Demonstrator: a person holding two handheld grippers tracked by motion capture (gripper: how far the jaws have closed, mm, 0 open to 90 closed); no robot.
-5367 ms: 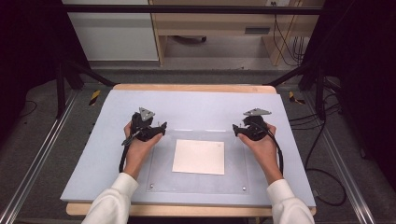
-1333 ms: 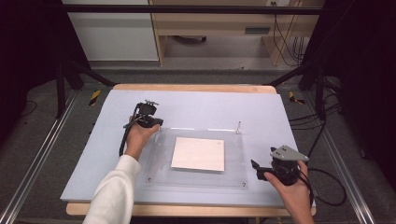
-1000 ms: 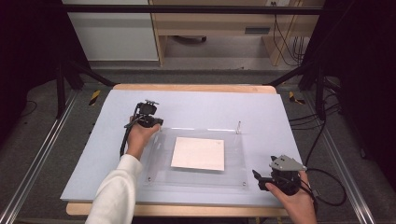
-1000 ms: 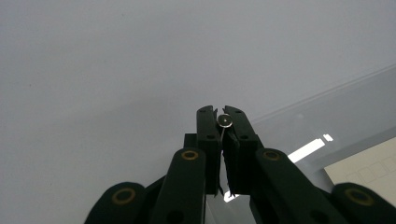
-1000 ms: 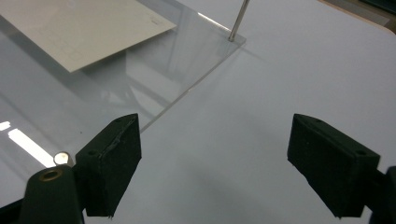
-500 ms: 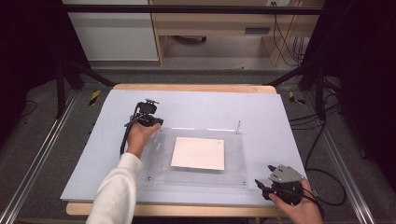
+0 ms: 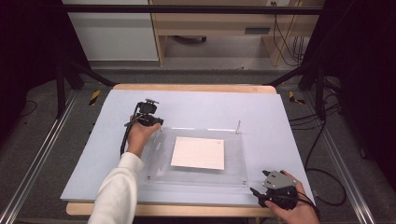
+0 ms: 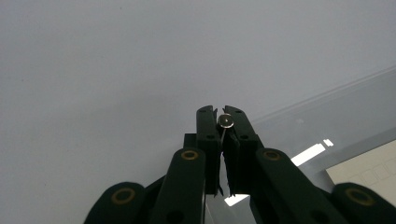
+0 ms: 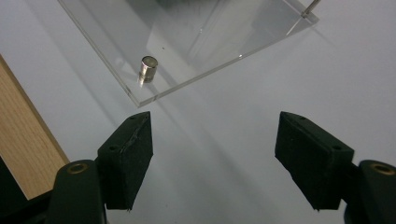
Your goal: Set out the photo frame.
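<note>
While the left gripper (image 8: 223,122) pinches the far-left pin (image 8: 226,121), the right gripper (image 9: 212,154) gapes just short of the near-right standoff (image 9: 148,69).

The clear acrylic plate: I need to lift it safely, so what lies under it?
Under the clear acrylic plate lies a white sheet on the table mat. The sheet's underside stays hidden.

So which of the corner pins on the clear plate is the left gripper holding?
The pin at the far left corner of the clear plate. The left gripper is shut on it, while the near right pin stands free in front of the open right gripper.
</note>
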